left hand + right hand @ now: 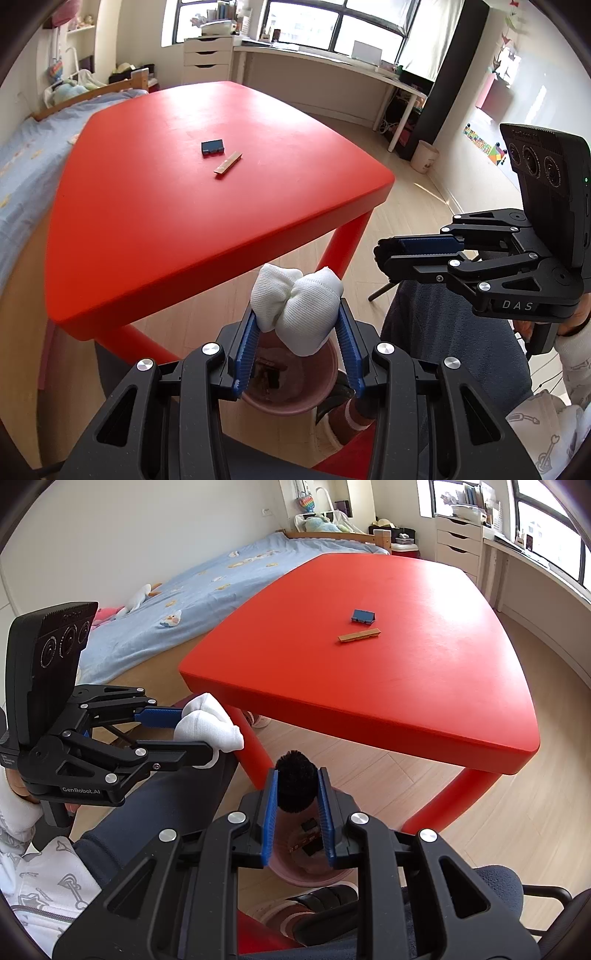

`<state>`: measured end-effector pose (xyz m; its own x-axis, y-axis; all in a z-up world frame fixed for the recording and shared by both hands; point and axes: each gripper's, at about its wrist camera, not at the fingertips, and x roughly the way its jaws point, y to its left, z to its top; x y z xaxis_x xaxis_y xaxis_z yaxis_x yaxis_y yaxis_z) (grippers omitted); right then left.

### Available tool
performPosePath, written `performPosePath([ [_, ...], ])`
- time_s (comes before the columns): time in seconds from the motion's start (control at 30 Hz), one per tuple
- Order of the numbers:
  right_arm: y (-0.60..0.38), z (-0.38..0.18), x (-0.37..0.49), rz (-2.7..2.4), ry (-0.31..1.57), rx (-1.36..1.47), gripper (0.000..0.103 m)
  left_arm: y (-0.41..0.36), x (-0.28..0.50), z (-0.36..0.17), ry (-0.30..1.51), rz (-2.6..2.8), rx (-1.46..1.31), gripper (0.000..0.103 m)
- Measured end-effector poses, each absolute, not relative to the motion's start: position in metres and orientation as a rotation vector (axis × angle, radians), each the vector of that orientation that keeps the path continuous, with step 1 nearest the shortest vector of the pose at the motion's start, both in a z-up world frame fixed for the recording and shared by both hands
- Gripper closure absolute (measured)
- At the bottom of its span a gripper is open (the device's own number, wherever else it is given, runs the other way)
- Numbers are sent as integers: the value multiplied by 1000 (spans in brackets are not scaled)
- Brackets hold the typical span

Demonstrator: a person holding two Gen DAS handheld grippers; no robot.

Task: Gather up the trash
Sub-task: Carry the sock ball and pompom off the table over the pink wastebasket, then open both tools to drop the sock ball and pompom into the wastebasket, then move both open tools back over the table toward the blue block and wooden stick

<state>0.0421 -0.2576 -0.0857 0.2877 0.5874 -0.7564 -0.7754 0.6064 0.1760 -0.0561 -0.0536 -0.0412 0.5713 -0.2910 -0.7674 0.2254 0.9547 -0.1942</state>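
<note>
My left gripper (297, 314) is shut on a white balled-up sock (295, 310) and holds it over a pink bin (295, 402) on the floor; it also shows in the right wrist view (207, 734) with the sock (210, 723). My right gripper (297, 775) is shut on a black fuzzy ball (295, 782) above the same bin (306, 871), which holds dark scraps. In the left wrist view the right gripper (380, 254) is at the right. On the red table (166, 221) lie a small blue box (212, 146) and a tan strip (228, 162).
A bed with blue cover (192, 590) lies beside the table. A desk and white drawers (208, 59) stand under the window. A second bin (424, 157) stands by the far wall. The person's legs and chair (517, 904) are below.
</note>
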Motion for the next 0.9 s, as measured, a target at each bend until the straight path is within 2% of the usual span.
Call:
performPosePath([
  [0.13,-259,-86,42,924,897,-237,80,-55,-56,-41,918,-309,-80,62],
  [0.17,-260,-87,42,924,900,-237,76,-54,-55,-42,920,-306,-81,60],
  [0.2,-260,-87,43,922,899,-238,69,-54,-55,-42,921,-305,-84,55],
  [0.23,-261,-87,43,918,897,-236,50,-54,-55,-43,921,-301,-86,50],
  [0.27,-262,-88,44,916,892,-231,35,-53,-55,-44,918,-294,-87,36],
  [0.33,-264,-89,44,911,889,-226,24,-50,-56,-43,901,-278,-98,17],
  [0.37,-264,-89,43,905,889,-229,15,-49,-56,-43,895,-268,-100,13],
  [0.5,-264,-93,43,900,892,-235,6,-44,-55,-43,898,-240,-106,8],
  [0.9,-261,-96,46,902,904,-235,3,-39,-50,-41,912,-218,-110,8],
])
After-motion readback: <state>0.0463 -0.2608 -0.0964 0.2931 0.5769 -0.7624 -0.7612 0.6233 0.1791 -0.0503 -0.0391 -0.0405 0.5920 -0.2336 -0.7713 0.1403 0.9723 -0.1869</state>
